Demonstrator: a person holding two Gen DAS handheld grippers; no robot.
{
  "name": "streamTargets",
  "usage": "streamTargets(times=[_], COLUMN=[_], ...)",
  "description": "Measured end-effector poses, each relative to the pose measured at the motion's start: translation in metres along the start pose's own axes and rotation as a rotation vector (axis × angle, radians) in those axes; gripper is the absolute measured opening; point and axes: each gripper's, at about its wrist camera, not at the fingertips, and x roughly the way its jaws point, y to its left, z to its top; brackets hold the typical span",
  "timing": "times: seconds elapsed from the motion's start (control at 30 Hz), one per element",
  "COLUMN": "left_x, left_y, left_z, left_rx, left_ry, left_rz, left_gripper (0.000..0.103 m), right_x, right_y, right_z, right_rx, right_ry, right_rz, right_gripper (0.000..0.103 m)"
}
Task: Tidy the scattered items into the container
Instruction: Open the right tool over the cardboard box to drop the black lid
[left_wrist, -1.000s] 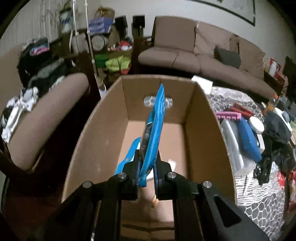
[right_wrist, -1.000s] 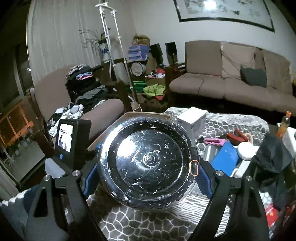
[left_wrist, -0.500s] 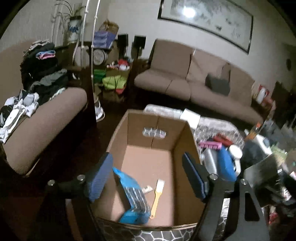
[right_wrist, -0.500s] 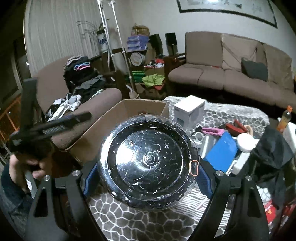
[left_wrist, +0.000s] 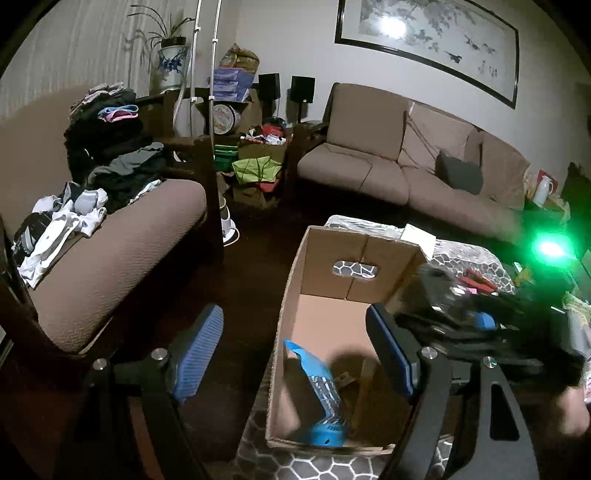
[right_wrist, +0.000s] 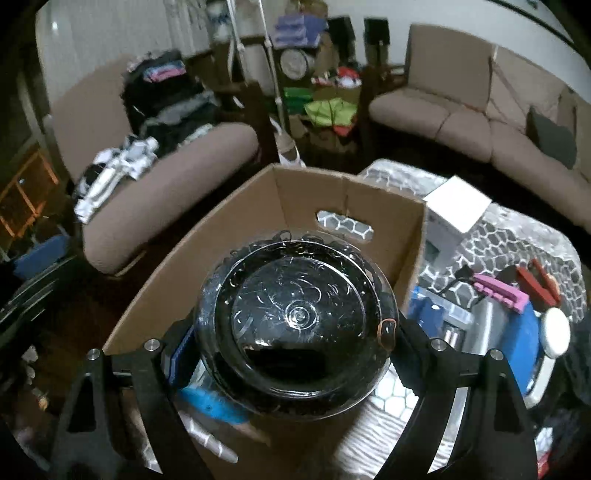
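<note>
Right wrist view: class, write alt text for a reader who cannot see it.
The right gripper clamps a round shiny metal bowl above an open cardboard box, which holds a blue packet. Beside the box, a white carton and a pink comb lie on a honeycomb-patterned cloth.

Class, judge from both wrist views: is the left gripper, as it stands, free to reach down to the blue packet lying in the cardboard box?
Probably yes. The left gripper is open and empty above the cardboard box, and the blue packet lies uncovered; the bowl held by the right gripper may crowd it.
</note>
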Motion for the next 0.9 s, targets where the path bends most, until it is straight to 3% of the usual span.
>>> streamTargets(times=[0.23, 0.37, 0.7, 0.9], left_x=[0.002, 0.0, 0.004, 0.002], left_y=[0.005, 0.003, -0.017, -0.054], left_z=[0.0, 0.0, -0.005, -0.013], left_rx=[0.01, 0.018, 0.055, 0.126], left_ry=[0.011, 0.011, 0.024, 0.021], left_rz=[0.002, 0.0, -0.017, -0.057], left_gripper=[0.08, 0.08, 0.08, 0.08], right_x=[0.03, 0.015, -0.086, -0.137], right_y=[0.004, -0.001, -0.053, -0.101], right_z=[0.001, -0.002, -0.033, -0.087], right_rx=[-0.009, -0.005, 0.058, 0.089], right_ry=[0.063, 0.01, -0.137, -0.15], right_rz=[-0.021, -0.019, -0.033, -0.155], right_gripper=[0.085, 0.096, 0.096, 0.096])
